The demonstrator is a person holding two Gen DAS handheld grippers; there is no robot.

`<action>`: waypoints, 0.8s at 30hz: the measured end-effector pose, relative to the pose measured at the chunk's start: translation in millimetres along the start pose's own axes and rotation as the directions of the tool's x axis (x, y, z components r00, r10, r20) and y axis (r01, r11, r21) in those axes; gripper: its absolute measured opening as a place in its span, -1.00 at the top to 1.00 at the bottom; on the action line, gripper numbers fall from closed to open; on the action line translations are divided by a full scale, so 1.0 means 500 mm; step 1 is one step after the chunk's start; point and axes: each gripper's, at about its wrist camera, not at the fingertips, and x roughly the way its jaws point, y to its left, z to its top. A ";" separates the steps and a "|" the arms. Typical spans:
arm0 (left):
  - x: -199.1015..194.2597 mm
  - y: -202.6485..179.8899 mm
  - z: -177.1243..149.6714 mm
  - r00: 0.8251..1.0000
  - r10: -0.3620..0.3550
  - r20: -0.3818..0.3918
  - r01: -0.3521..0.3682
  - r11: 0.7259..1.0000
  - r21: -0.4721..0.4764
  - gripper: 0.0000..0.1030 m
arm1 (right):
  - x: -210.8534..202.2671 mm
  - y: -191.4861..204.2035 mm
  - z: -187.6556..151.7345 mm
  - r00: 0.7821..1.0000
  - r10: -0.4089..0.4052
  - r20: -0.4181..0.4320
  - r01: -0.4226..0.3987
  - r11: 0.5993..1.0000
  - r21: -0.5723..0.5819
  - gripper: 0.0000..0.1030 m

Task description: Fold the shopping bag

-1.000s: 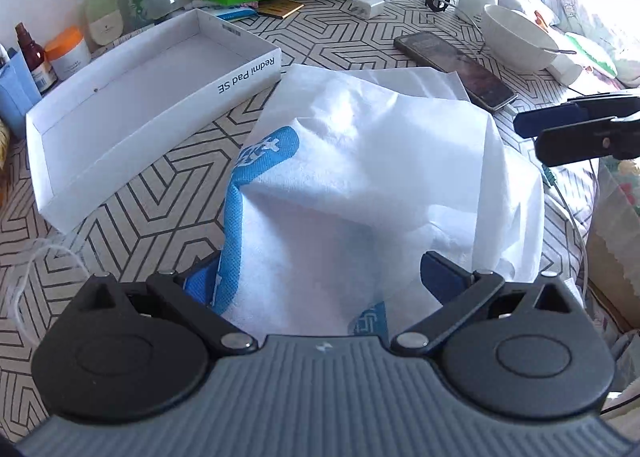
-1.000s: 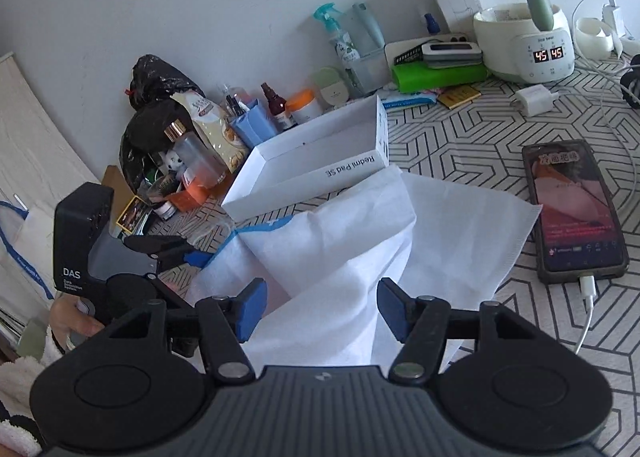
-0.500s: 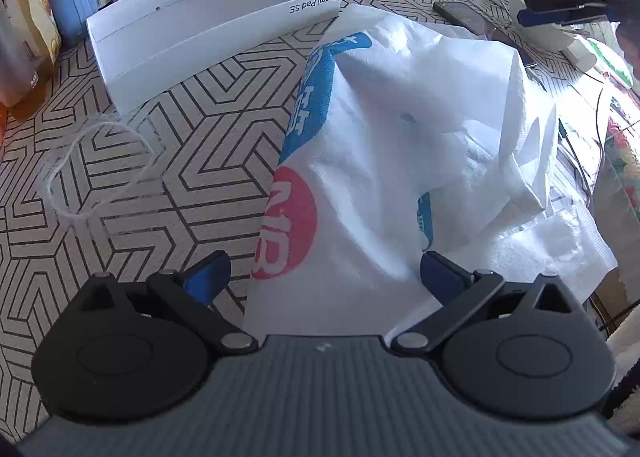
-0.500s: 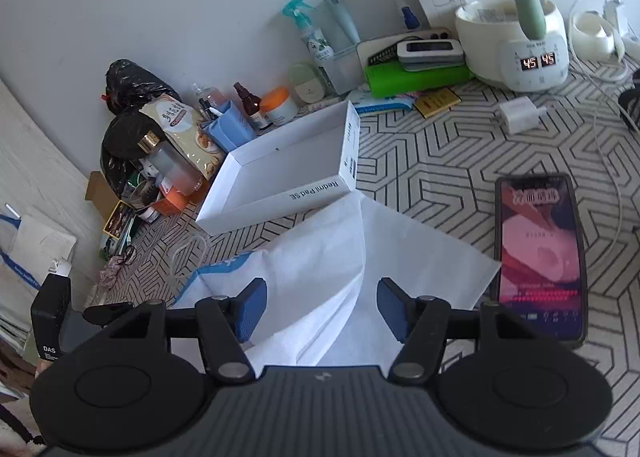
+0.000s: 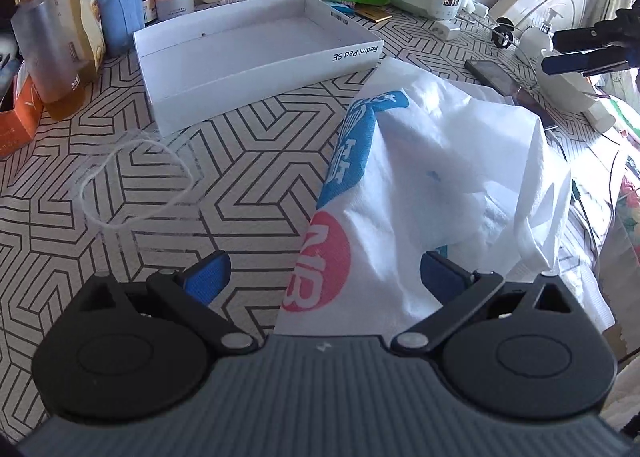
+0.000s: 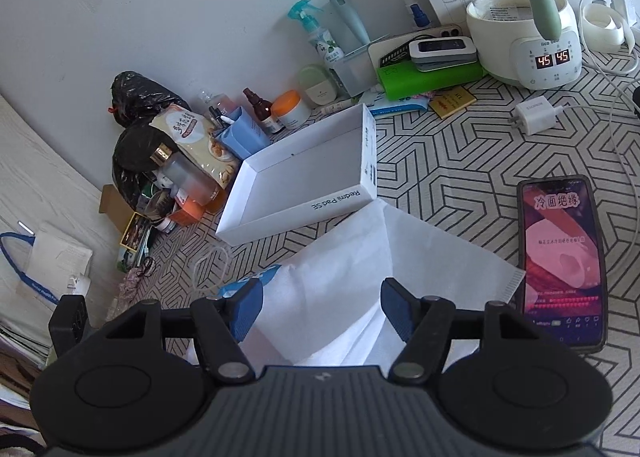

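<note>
The white shopping bag [image 5: 440, 177], printed with a blue band and a pink circle, lies crumpled on the patterned table [image 5: 248, 185]. My left gripper [image 5: 324, 275] hovers open over the bag's near end. Its right pad is above the cloth, its left pad above bare table, and neither presses on anything. In the right wrist view the bag [image 6: 340, 277] spreads below my right gripper [image 6: 322, 309]. Its jaws are opening, with cloth beneath them but nothing pinched. The right gripper [image 5: 580, 53] also shows raised at the far right of the left wrist view.
A white open box [image 5: 248, 53] stands just beyond the bag. A phone [image 6: 560, 265] lies at the bag's right, on a cable. A loop of white string [image 5: 132, 181] lies left of the bag. Bottles, jars and a kettle [image 6: 524, 37] line the wall.
My left gripper has drawn back and leftward, so the bag's pink circle and blue band now show. My right gripper has lifted away from the bag and its jaws stand slightly wider.
</note>
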 end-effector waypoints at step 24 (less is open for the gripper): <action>-0.003 -0.060 -0.090 0.991 0.131 -0.034 -0.124 0.977 0.173 -1.00 | 0.202 -0.113 0.037 0.975 0.063 -0.212 -0.035 0.990 0.133 -0.29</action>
